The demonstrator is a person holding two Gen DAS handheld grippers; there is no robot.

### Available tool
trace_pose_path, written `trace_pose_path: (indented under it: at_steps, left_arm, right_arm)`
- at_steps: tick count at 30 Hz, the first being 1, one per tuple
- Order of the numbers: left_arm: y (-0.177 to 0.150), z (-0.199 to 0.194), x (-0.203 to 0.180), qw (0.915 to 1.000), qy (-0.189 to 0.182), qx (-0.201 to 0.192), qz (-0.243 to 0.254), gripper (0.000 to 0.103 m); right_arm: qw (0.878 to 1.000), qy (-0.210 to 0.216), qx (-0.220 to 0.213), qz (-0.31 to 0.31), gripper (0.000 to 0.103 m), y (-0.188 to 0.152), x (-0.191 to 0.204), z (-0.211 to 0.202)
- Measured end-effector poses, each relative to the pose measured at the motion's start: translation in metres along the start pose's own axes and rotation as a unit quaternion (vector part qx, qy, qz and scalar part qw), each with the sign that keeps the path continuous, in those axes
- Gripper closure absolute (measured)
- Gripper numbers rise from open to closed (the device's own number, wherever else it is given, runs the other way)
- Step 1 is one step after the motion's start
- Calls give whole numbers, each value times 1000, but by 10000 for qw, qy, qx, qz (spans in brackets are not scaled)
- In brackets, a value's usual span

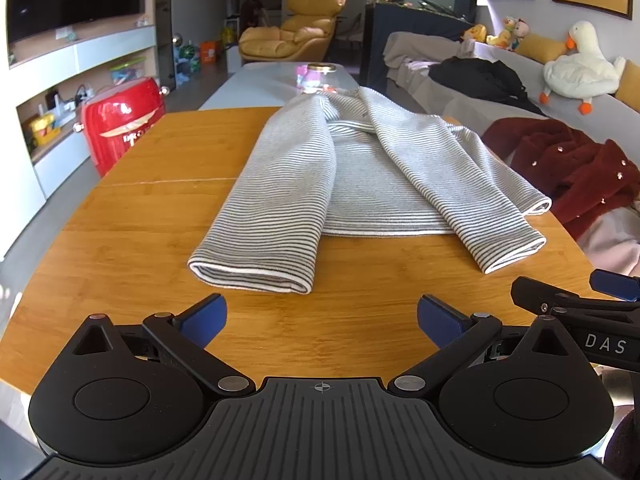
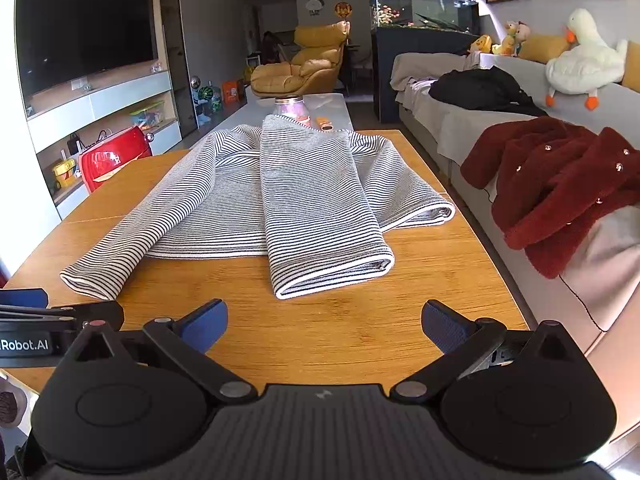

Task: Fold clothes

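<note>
striped long-sleeve top (image 1: 360, 176) lies on the bamboo table (image 1: 140, 216), both sleeves laid down over its body, cuffs past the hem; left gripper (image 1: 322, 320) and right gripper (image 2: 324, 326) spread empty short of those cuffs, so I'd pinch both layers evenly

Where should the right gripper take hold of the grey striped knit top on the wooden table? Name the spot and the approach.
Probably at the cuff end of the nearer sleeve on the grey striped knit top. It lies flat, its open hem facing the open right gripper, overhanging the body hem onto bare wooden table. Come in low from the near edge, one finger sliding underneath.
</note>
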State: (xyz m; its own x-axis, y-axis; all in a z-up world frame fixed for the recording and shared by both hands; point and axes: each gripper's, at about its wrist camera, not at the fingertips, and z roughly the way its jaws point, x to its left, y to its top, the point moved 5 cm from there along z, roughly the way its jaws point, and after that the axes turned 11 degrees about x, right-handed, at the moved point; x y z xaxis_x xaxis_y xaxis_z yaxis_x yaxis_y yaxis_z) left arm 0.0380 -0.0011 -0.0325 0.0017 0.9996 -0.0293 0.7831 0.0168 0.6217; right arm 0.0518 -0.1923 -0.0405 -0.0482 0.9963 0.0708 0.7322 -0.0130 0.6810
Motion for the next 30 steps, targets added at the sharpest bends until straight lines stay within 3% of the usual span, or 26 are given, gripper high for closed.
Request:
trace_pose_path:
  at_steps: [30]
  left_arm:
    - [-2,6,4,9999,-127,114,9,0]
  right_arm:
    - [9998,45,199,-40,0,-2,4,6]
